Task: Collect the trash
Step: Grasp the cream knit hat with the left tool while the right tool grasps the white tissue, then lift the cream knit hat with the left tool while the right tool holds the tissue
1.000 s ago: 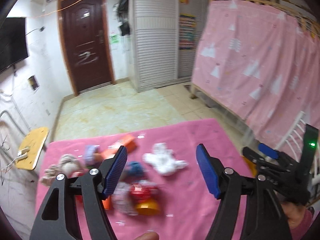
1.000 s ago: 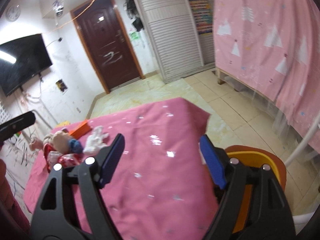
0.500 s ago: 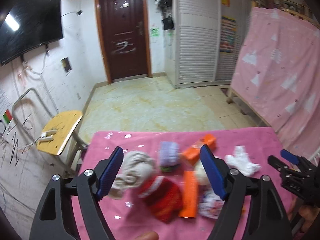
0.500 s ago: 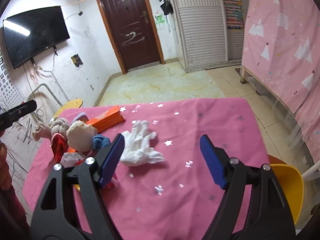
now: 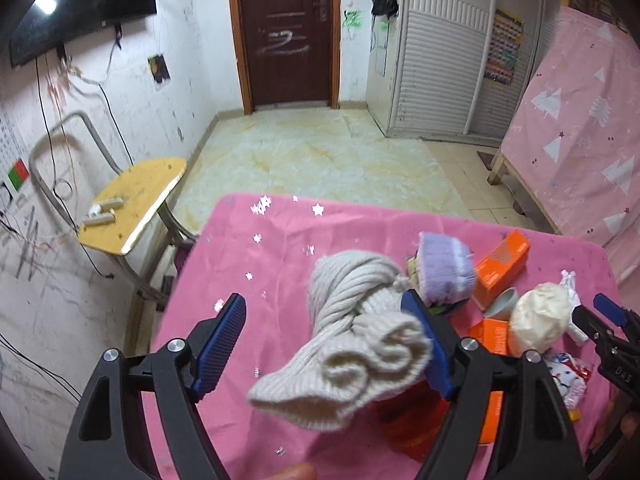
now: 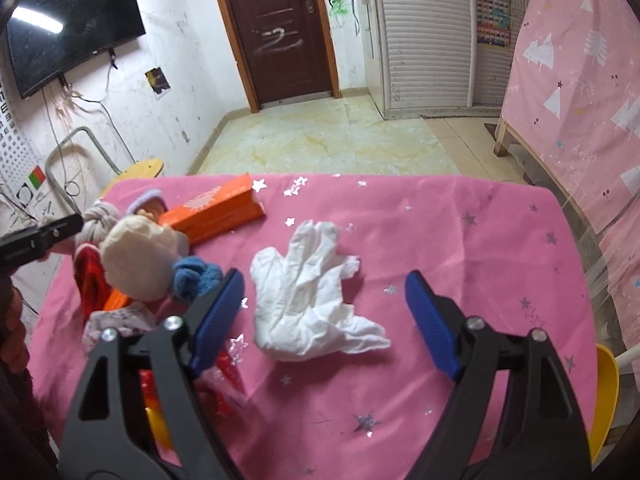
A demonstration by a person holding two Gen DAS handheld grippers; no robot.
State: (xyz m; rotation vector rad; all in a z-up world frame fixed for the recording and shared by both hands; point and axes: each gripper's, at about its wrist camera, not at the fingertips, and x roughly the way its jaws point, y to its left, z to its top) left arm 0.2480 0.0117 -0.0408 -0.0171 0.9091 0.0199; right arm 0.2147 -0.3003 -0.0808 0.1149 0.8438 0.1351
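A pile of trash and clutter lies on the pink tablecloth (image 5: 260, 264). My left gripper (image 5: 324, 342) is open above a cream knit sock (image 5: 352, 360), which shows between its blue pads and is not pinched. Behind the sock are a purple knit piece (image 5: 444, 272), an orange box (image 5: 502, 264) and a cream ball (image 5: 538, 322). My right gripper (image 6: 324, 318) hovers over a crumpled white tissue (image 6: 308, 300). Its jaws are opening, and the tissue lies between the pads untouched. Each gripper shows at the edge of the other's view.
Left of the tissue lie an orange box (image 6: 218, 216), a cream ball (image 6: 140, 256), a blue sock (image 6: 196, 280) and red wrappers (image 6: 90, 276). A yellow chair (image 5: 132, 200) stands at the table's left and a yellow bin (image 6: 604, 392) at its right edge. A pink curtain (image 6: 580, 80) hangs right.
Both grippers swung left and dropped toward the table. The left went from the white tissue to the cream sock. The right came in from the table's edge over the tissue.
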